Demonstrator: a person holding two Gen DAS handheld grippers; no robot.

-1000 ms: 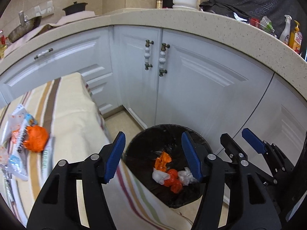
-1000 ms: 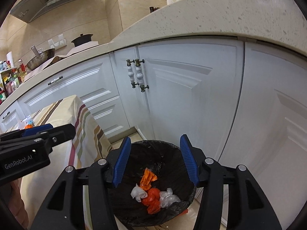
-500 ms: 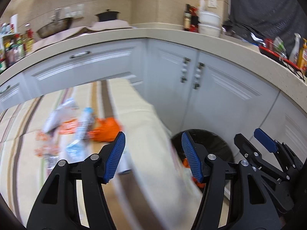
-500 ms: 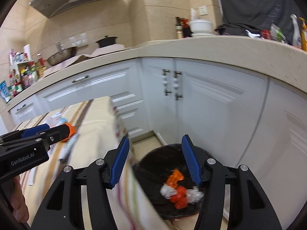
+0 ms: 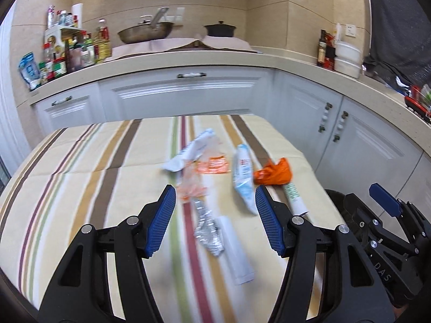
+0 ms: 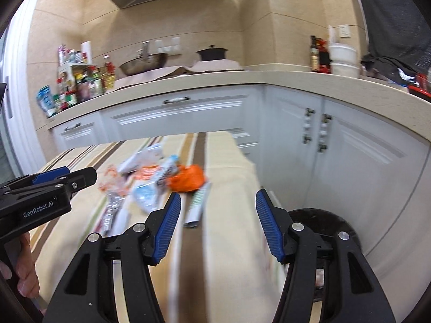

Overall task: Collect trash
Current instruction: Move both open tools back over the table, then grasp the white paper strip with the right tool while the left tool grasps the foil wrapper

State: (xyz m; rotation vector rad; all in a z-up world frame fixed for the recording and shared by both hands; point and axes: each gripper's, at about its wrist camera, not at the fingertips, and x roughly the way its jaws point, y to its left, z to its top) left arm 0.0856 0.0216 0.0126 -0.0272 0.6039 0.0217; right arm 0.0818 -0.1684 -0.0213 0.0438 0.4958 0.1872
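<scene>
Both empty, the left gripper (image 5: 215, 222) and right gripper (image 6: 215, 224) face the table (image 5: 89, 148), jaws apart. Wrappers (image 5: 243, 177) lie there, blurred. Next: probably grab one, bin (image 6: 323, 219) close right.

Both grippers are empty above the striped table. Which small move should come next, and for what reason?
Probably lower the left gripper onto the crinkled silver foil wrapper, which lies nearest between its open jaws. The right gripper is also open and holds nothing, and several wrappers remain on the striped tablecloth, including the crumpled orange plastic bag.
</scene>
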